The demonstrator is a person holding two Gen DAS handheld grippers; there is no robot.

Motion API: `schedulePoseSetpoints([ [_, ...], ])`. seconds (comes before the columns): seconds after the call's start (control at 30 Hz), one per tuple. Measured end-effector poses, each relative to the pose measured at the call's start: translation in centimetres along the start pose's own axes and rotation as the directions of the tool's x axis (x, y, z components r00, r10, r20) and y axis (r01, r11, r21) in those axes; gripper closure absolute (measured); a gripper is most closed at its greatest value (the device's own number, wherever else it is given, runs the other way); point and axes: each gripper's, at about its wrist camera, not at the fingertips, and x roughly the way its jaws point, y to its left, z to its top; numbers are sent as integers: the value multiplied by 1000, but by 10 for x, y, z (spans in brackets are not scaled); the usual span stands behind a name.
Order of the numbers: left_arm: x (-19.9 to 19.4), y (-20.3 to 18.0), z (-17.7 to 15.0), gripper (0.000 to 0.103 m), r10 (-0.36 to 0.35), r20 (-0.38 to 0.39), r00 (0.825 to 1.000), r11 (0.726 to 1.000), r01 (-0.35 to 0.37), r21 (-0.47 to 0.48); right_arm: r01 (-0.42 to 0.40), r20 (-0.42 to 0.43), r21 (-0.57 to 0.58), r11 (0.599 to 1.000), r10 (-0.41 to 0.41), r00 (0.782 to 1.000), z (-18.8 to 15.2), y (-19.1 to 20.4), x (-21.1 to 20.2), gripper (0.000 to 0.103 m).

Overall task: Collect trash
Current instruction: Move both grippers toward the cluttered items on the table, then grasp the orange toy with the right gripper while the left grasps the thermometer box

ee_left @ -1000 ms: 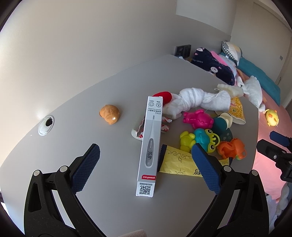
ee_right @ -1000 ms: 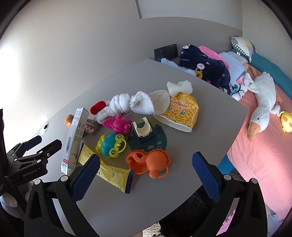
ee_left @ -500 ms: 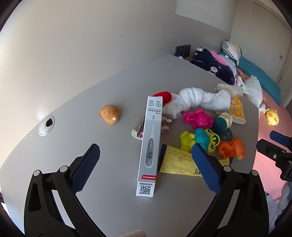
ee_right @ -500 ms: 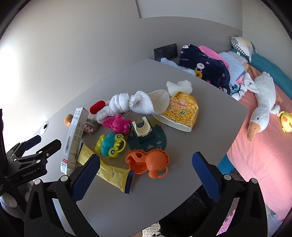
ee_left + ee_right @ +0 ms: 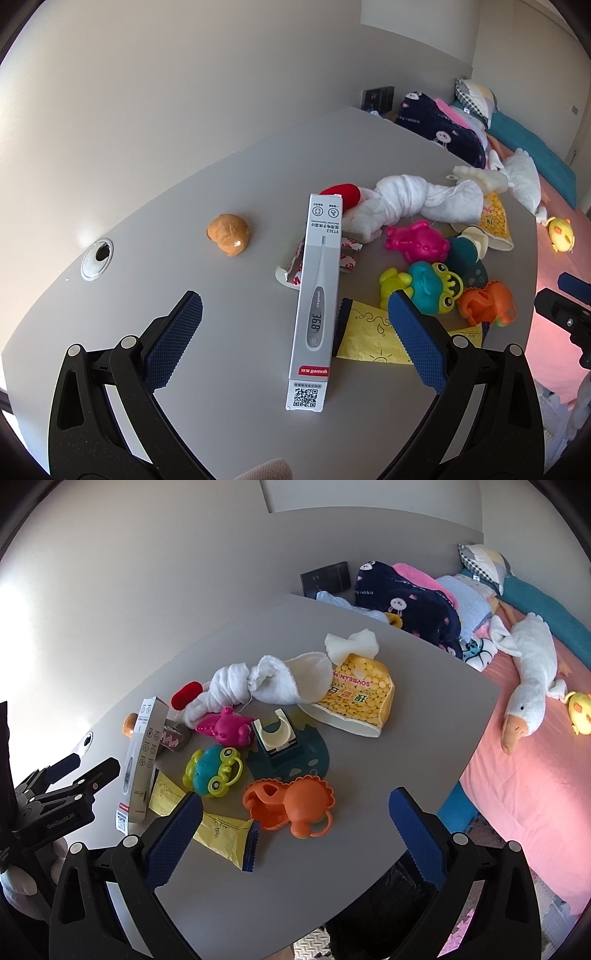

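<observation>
My left gripper hovers open over the grey table, its fingers either side of the near half of a long white thermometer box. A yellow wrapper lies just right of the box, and a torn red-and-white wrapper pokes out from under it. My right gripper is open above the table's near edge, with the yellow wrapper by its left finger. A yellow soybean bag lies further back. Neither gripper holds anything.
Plastic toys crowd the middle: pink, a teal frog, an orange one and a dark green one. A twisted white cloth lies behind them, a bed with a plush goose at right. A cable hole is at left.
</observation>
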Motion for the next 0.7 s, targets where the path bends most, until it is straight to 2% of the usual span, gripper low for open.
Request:
schedulePoseSetpoints([
  [0.17,12,-2,-3,6,16,-16,1000,1000,-15,26,5,-39,18,1000,-5,999,-2,-5,15,3],
  [0.37,28,2,-2,6,9,-44,999,1000,-9,12,-8,-76,22,1000,10,997,-4,-7,34,3],
  [0.53,44,3,-1,18,3,-86,996,1000,0,26,-15,-103,32,999,19,995,-6,-11,53,5],
  [0.7,55,0,-2,19,18,-111,994,999,-13,43,-20,-123,21,1000,22,992,-3,-9,66,5],
])
